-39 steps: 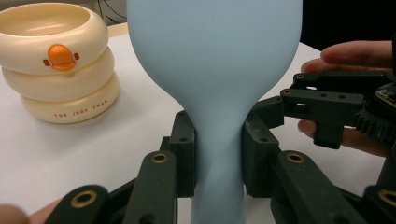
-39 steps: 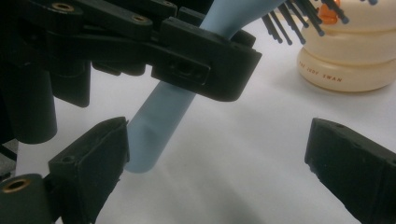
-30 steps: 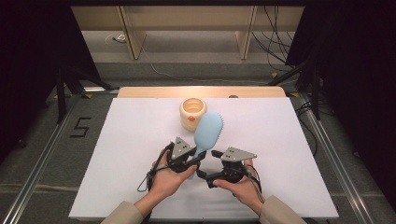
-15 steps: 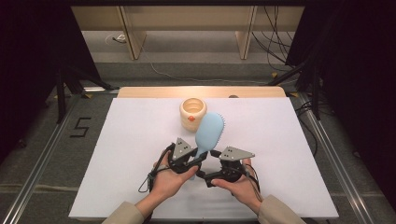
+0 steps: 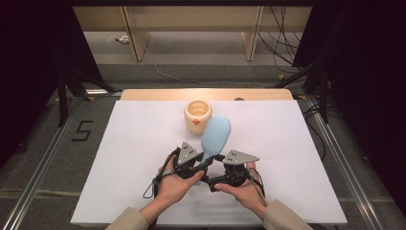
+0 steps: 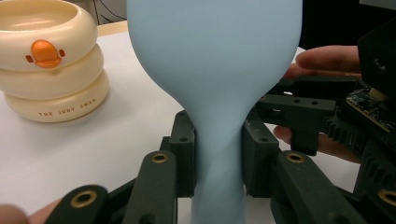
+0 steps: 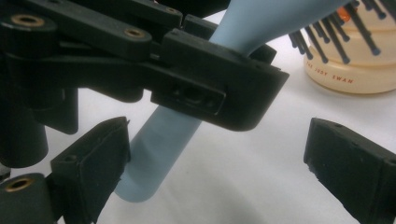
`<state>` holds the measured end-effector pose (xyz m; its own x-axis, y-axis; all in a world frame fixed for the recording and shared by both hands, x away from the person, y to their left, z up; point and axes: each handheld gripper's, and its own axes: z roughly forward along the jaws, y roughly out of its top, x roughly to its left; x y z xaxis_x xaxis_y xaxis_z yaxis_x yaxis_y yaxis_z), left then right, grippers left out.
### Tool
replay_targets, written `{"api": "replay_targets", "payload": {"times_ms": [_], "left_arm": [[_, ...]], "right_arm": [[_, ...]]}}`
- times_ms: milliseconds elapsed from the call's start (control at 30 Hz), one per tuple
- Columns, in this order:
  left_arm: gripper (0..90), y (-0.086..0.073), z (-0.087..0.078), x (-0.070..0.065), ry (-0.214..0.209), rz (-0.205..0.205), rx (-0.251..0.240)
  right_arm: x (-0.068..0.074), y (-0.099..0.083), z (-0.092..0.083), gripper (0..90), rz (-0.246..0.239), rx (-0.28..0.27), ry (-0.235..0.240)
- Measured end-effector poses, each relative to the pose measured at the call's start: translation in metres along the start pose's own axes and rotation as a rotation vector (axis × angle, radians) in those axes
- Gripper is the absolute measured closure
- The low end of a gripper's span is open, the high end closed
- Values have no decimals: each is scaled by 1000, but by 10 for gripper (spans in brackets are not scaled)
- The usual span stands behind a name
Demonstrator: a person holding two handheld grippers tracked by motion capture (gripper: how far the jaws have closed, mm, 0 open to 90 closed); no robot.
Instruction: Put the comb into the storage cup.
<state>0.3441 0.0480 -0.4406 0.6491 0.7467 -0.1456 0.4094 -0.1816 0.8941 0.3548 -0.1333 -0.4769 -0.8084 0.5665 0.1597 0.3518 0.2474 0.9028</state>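
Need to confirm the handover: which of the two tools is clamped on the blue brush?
The left tool: its jaws pinch the brush handle. The right tool stands open beside it.

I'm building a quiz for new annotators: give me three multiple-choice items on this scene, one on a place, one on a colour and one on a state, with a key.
1. Where does the cream ringed cup stand relative to the hairbrush in the high view?
A. Beyond it, toward the table's far edge
B. Between the hands and the near edge
C. At the table's right edge

2. What colour is the hairbrush?
A. Red
B. Light blue
C. Black

3. How does the left claw stand?
A. Wide open, away from the brush
B. Shut on the cup
C. Shut on the brush's handle

Key: 1 A, since the cup sits above the brush head in the high view. 2 B, as both claw views show pale blue plastic. 3 C, since its pads press the handle's neck on both sides, while the right claw stands open.
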Motion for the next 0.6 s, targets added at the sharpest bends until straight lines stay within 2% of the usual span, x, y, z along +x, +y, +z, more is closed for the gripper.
{"api": "replay_targets", "payload": {"times_ms": [400, 600], "left_arm": [[693, -2, 2, 0, 2, -12, 1], [693, -2, 2, -1, -4, -18, 3]], "right_arm": [[3, 1, 6, 131, -9, 3, 6], [5, 1, 8, 194, -17, 5, 17]]}}
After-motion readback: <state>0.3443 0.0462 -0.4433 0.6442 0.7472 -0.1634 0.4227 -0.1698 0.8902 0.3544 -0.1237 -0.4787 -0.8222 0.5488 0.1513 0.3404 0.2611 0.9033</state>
